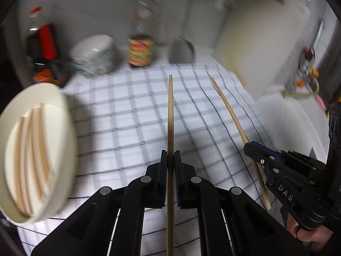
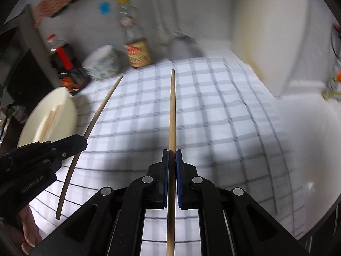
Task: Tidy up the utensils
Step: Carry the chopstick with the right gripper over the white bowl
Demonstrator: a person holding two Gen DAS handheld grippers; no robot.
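My left gripper is shut on a wooden chopstick that points forward above the checked cloth. My right gripper is shut on a second chopstick, also held off the cloth. Each gripper shows in the other's view: the right one with its chopstick at the right, the left one with its chopstick at the left. A cream oval dish at the left holds several more chopsticks. The same dish appears in the right wrist view.
Behind the cloth stand a patterned bowl, a jar with a yellow and red label, a dark bottle with a red label and a grey cup. A large white appliance rises at the back right.
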